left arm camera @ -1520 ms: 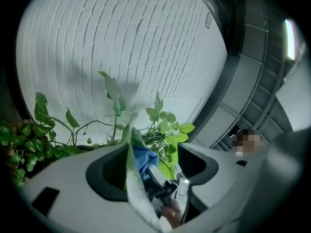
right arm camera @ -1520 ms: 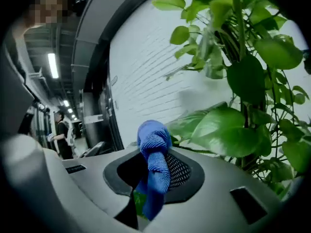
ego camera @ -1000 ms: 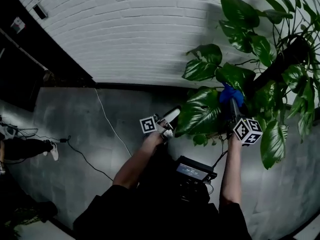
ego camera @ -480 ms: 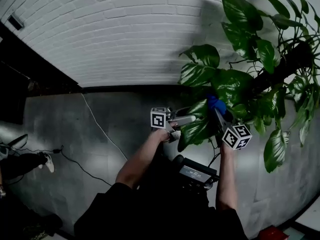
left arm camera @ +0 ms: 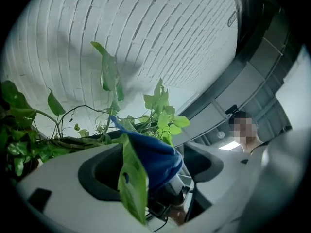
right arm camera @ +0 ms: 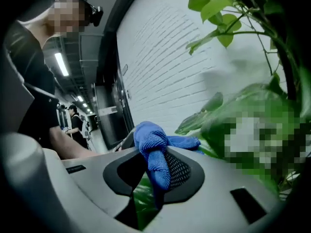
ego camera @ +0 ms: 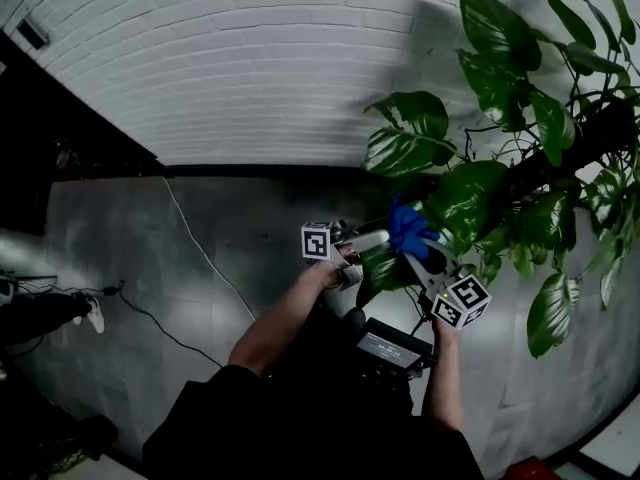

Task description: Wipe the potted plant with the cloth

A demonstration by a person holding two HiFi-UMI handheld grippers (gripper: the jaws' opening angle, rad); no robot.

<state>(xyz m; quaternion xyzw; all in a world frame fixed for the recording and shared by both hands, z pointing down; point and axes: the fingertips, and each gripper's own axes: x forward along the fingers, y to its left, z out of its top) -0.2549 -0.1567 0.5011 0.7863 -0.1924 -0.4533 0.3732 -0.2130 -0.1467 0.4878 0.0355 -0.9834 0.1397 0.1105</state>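
Blue cloth [ego camera: 408, 230] is pinched by the right gripper [ego camera: 418, 256] beside lower leaves of the potted plant [ego camera: 470, 193], right of centre, one leaf [left arm camera: 132, 183] is framed untouched by the just-opened, spread jaws of the left gripper [ego camera: 378, 240], and wiping is judged under way, many leaves left.

From above: my black short-sleeved top [ego camera: 300, 423], forearms bare, and a black box [ego camera: 392, 346] with a small lit screen at my chest. My left gripper [ego camera: 383, 236] and right gripper [ego camera: 418, 256] have pale grey moulded shells with black hollowed pads, the right one's dotted like mesh. Each carries a white cube [ego camera: 318, 241] printed with black square markers.
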